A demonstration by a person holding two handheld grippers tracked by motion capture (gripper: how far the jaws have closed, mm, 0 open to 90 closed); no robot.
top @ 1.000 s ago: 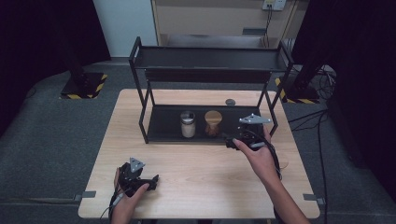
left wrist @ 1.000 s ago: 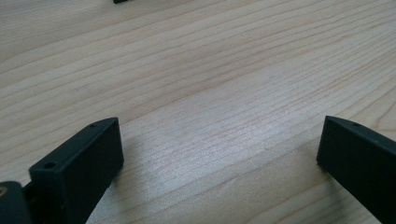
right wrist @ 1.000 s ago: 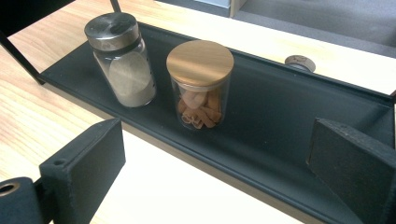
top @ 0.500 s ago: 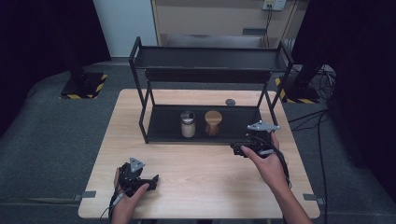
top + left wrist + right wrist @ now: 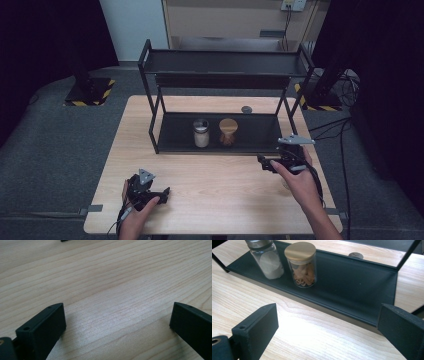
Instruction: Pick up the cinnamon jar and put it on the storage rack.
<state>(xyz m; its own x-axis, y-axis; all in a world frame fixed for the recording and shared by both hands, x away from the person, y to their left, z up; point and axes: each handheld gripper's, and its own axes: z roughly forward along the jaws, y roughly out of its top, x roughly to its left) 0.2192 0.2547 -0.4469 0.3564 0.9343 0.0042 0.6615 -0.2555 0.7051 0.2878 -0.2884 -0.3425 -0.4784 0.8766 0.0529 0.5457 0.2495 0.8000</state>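
A gold-lidded clear jar (image 5: 302, 263) and silver-capped white-filled jar (image 5: 267, 260) stand on the black shelf (image 5: 352, 290) over pale wood table (image 5: 225, 185).

Your right gripper (image 5: 264, 163) hovers over the tabletop (image 5: 220, 175) just off the black rack's (image 5: 222, 132) front corner, jaws apart, nothing between them; two jars, white-filled (image 5: 201, 133) and gold-lidded (image 5: 228, 132), stand side by side on its lower shelf; your left gripper (image 5: 162, 192) sits low near the front edge
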